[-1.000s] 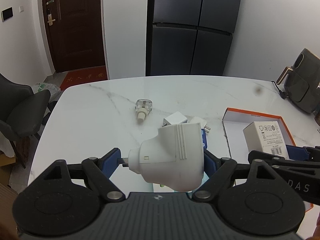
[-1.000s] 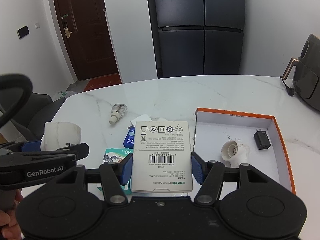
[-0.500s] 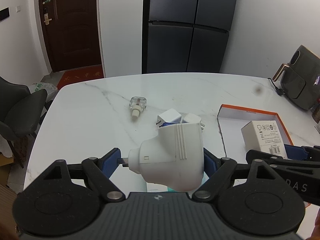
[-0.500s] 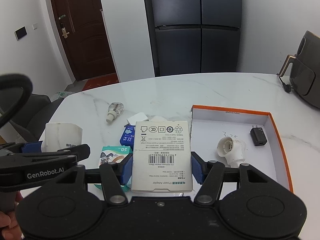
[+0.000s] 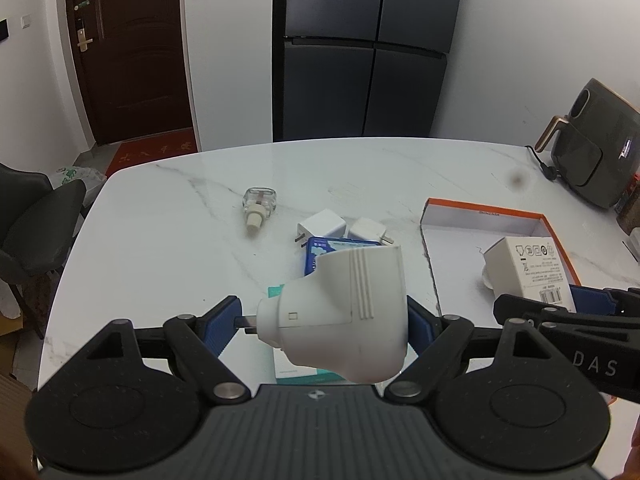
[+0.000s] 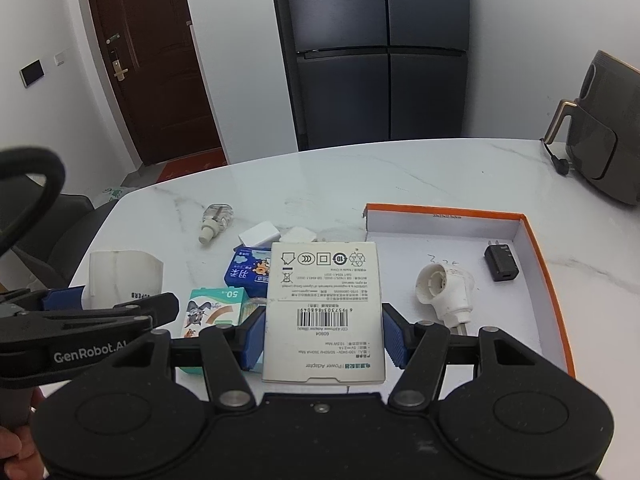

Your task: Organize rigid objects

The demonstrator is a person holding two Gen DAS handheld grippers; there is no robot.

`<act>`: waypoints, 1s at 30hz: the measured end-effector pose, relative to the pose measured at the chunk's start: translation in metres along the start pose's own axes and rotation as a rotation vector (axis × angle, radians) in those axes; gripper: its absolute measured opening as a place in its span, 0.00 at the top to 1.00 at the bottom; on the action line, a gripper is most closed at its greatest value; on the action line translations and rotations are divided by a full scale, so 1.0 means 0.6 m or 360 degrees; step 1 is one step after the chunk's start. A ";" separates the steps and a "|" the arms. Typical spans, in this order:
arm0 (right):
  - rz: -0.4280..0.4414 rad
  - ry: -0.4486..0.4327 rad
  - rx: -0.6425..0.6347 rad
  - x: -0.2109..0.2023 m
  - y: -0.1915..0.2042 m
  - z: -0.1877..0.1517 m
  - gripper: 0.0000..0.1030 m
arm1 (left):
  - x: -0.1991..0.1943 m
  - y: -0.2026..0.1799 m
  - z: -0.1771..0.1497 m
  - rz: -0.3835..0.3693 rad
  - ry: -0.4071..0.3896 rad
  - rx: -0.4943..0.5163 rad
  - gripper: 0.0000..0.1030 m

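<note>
The left tool (image 5: 323, 322) was clamped on a white plug-in adapter (image 5: 344, 316), its blue pads pressed against the adapter's two ends and a metal prong pointing toward the left pad. The adapter hung above the marble counter (image 5: 168, 248), over a teal-and-white carton (image 5: 304, 372) and near a blue cartoon-printed box (image 5: 320, 256).

The right tool (image 6: 323, 338) gripped a white power adapter box (image 6: 324, 312) by its long sides — barcode and recycling marks faced up, the print reading upside down from the wrist camera. From the left wrist view this same box sat over the near part of the orange-rimmed tray (image 5: 484, 214); whether it touched the tray floor could not be told.

Inside the tray (image 6: 536, 248) lay a white lamp-socket adapter (image 6: 444, 292) near the middle and a small black charger (image 6: 502, 262) toward the far right corner, the two well apart.

On the counter left of the tray, a clear refill bottle with a cream cap (image 5: 258, 208) lay on its side, alone. Two white cube chargers (image 5: 322, 226) sat side by side just beyond the blue box. In the right wrist view the teal carton (image 6: 212, 312) showed a cartoon cat and the figure 50, and lay just in front of the blue box (image 6: 248, 272).

A dark air fryer (image 5: 596, 152) stood at the far right edge of the counter — its cord trailing on the marble.
</note>
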State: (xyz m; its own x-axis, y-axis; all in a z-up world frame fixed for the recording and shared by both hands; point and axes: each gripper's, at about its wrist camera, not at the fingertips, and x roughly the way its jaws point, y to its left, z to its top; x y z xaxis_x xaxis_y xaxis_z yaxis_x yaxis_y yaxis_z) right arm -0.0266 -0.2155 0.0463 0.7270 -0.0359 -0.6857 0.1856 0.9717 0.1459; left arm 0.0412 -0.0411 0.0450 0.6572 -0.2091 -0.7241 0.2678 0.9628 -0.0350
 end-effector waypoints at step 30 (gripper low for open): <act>-0.0106 -0.0016 0.0138 -0.044 -0.085 -0.023 0.31 | 0.007 -0.090 -0.011 -0.0114 0.0031 0.0118 0.17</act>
State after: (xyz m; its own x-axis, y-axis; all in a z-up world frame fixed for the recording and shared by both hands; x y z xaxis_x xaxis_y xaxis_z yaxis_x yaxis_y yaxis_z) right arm -0.0648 -0.2609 0.0471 0.7179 -0.1024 -0.6886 0.2898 0.9433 0.1620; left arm 0.0247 -0.0929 0.0395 0.6210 -0.2733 -0.7346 0.3655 0.9301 -0.0370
